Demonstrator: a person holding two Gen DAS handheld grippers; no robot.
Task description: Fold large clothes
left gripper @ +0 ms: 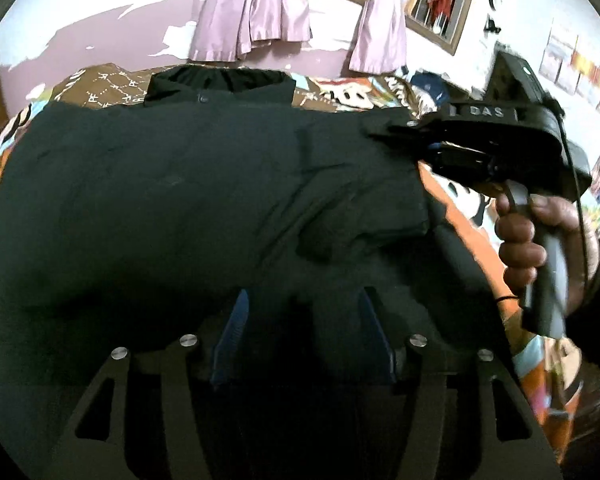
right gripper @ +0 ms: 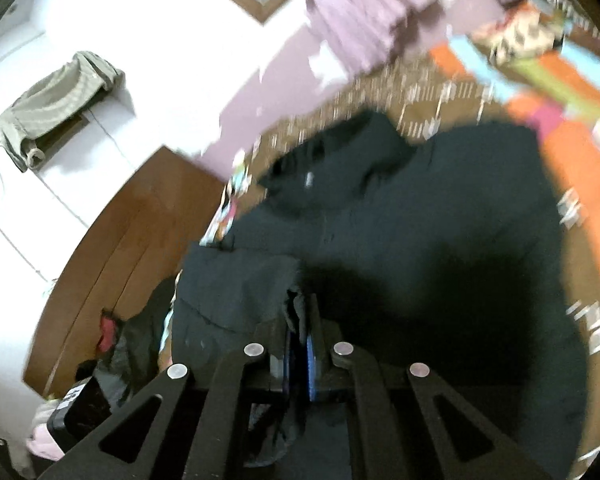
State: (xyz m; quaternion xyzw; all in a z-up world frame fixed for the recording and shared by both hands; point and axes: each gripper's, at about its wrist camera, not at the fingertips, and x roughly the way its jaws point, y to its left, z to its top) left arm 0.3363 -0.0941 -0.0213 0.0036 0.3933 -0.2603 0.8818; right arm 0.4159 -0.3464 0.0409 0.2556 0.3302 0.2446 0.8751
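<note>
1. Jacket (left gripper: 204, 184): a large dark garment spread flat on the patterned bedspread (left gripper: 456, 208), collar (left gripper: 220, 84) toward the far wall and the purple curtains (left gripper: 256, 12). Its long axis runs away from the person, collar far and hem near.
2. Right gripper (right gripper: 299, 332): jaws closed tight on a fold of the jacket's dark fabric, the cloth bunching up between the 2 blue pads. In the left wrist view it sits at the garment's right edge, with the person's hand (left gripper: 540, 240) on its handle.
3. Left gripper (left gripper: 304, 320): jaws about half open, both blue pads apart over the jacket's near portion. No fabric is visibly clamped; the area below the pads is too dark to confirm contact.
4. Governing relation: the body of the jacket lies to the left of the right gripper, across the long axis. The right hand has the grip, so judged from this, the edge travels leftward over the body.
5. Risk: the bulky cloth may slip or drag the whole garment.
</note>
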